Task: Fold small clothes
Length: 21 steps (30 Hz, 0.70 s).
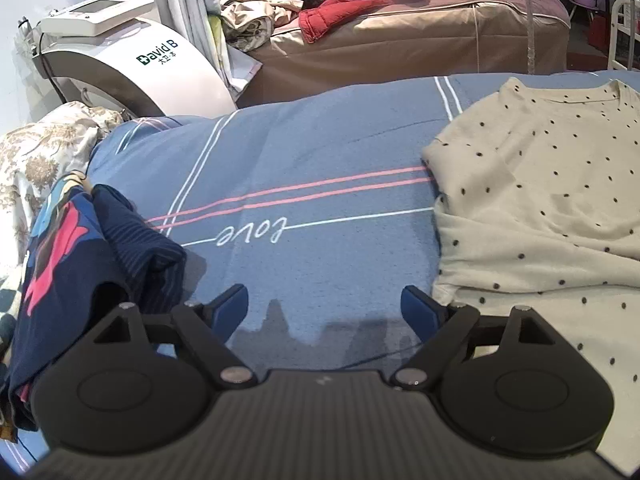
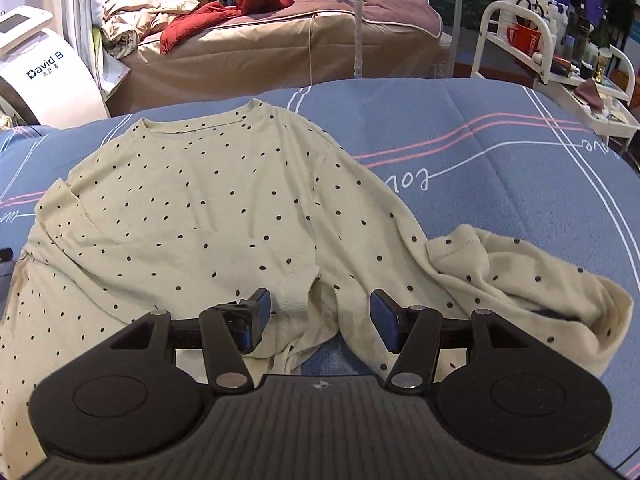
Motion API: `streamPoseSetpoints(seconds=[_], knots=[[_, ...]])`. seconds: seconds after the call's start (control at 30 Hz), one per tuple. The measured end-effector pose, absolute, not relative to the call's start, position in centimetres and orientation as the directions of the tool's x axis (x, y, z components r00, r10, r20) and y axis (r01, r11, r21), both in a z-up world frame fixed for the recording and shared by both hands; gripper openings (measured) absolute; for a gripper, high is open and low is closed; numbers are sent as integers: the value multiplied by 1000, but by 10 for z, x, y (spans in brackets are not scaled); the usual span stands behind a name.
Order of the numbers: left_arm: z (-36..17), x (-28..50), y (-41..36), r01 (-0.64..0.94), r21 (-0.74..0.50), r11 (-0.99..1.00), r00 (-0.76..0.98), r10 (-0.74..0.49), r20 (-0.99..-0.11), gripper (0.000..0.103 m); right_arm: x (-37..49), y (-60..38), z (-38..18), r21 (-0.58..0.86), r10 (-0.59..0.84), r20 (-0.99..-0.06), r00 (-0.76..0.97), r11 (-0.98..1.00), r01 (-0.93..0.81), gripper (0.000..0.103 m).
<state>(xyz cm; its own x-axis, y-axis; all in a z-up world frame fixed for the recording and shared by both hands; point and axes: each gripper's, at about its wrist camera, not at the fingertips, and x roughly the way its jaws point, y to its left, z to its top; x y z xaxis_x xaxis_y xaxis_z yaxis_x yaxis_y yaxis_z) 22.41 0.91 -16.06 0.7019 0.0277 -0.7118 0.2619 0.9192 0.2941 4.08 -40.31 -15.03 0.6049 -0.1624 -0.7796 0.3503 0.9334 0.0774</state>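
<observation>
Here, reading from the left, a dark blue garment (image 1: 80, 264) with a pink and light blue print lies bunched at the left edge of the bed (image 1: 312, 168), just beside the left tool (image 1: 324, 306). That tool has its jaws wide apart and holds nothing; between them is only bare blue bedcover. To its right lies the shirt (image 2: 192, 208), cream with dark dots, spread on the bed with its neckline at the far side and its hem toward the tools, so its long axis runs away from them. Its left edge comes up just beside the left tool's right finger without touching the pad, as far as the left wrist view shows.

Further right, the right tool (image 2: 316, 314) stands directly over the shirt's near part, jaws likewise apart. Cloth sits between the pads (a puckered fold near the underarm seam), but they do not press on it, so nothing is gripped. Right again, the right sleeve (image 2: 520, 280) lies crumpled, curled back toward the near edge instead of stretched out.

The right tool is the nearer one to that sleeve, which lies just to its right and slightly ahead. I judge the coming move turns on this: the sleeve wants taking and laying across the body, while the left tool waits off the shirt's left edge.
</observation>
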Motion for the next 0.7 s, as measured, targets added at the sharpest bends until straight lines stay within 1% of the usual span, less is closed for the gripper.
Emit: streamPoseSetpoints(seconds=[0.1, 0.17, 0.23, 0.33, 0.43, 0.53, 0.57, 0.6, 0.63, 0.67, 0.7], knots=[[-157, 238, 20, 214, 285, 934, 699, 57, -713, 86, 43, -401, -150, 70, -165, -779, 605, 936, 345, 94], [-154, 247, 24, 200, 237, 951, 687, 37, -726, 86, 43, -401, -149, 73, -171, -768, 617, 934, 350, 95], [-149, 257, 24, 222, 160, 962, 669, -31, -743, 86, 44, -402, -147, 82, -177, -752, 635, 931, 356, 102], [-143, 274, 9, 275, 50, 960, 637, -143, -757, 86, 50, -404, -149, 98, -162, -755, 635, 930, 353, 103], [-141, 295, -18, 322, 56, 945, 638, -173, -751, 85, 54, -405, -152, 124, -143, -760, 634, 926, 357, 103], [-154, 324, -52, 381, 50, 923, 566, -191, -802, 83, 53, -406, -153, 147, -133, -758, 639, 919, 366, 103], [-162, 333, -65, 386, 83, 919, 557, -160, -815, 82, 52, -407, -154, 151, -133, -759, 638, 916, 371, 103], [-170, 339, -75, 388, 134, 912, 558, -117, -822, 79, 51, -408, -154, 158, -132, -760, 637, 913, 377, 103], [-177, 344, -82, 391, 171, 904, 557, -85, -826, 68, 49, -410, -154, 163, -132, -760, 637, 910, 382, 103], [-182, 347, -87, 389, 177, 904, 553, -75, -830, 50, 47, -413, -154, 167, -133, -759, 638, 907, 388, 103], [-183, 349, -86, 384, 121, 915, 540, -116, -834, 36, 45, -415, -153, 172, -135, -757, 640, 903, 394, 103]])
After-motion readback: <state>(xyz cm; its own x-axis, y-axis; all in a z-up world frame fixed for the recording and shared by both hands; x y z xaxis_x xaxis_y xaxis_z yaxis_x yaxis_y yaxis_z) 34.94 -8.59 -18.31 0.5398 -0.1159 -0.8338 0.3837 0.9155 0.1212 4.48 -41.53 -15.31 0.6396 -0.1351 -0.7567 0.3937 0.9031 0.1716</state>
